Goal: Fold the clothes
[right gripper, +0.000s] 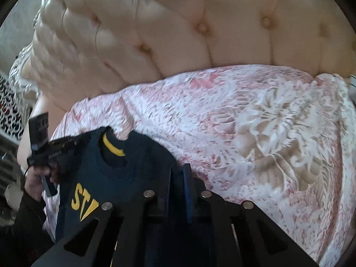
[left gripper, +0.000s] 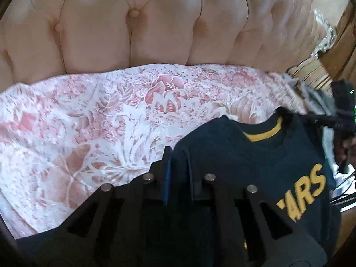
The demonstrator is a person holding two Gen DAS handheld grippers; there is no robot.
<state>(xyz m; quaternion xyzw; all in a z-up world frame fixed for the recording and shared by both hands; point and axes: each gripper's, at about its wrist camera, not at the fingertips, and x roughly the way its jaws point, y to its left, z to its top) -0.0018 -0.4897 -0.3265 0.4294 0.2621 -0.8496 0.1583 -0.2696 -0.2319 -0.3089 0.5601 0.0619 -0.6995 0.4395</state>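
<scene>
Shirt: a dark blue shirt (left gripper: 255, 169) with a yellow strip inside the neck and yellow letters on the front. It is held up at both shoulders, just over the bed cover.
Shirt in the other view: the same dark blue shirt (right gripper: 106, 178) shows the yellow letters low on the left side.
Left gripper: the left gripper (left gripper: 179, 155) has its two black fingers pressed close together on the shirt's shoulder edge. It is pinching the cloth.
Right gripper: the right gripper (right gripper: 178, 171) also has its fingers squeezed tight on the other shoulder edge of the shirt. Dark blue cloth sits between them.
Left gripper seen from the right camera: it is at the far left, black, with a hand (right gripper: 37, 178) around it.
Bed cover: a pink and white flower cover (left gripper: 77, 122) lies flat under the shirt.
Headboard: a puffy cream headboard (left gripper: 133, 33) with buttons stands behind the cover.
Boxes or baskets: I see none, so nothing is inside anything.
Far right edge: some grey cloth (left gripper: 311, 93) lies there, too blurry to tell what it is.
</scene>
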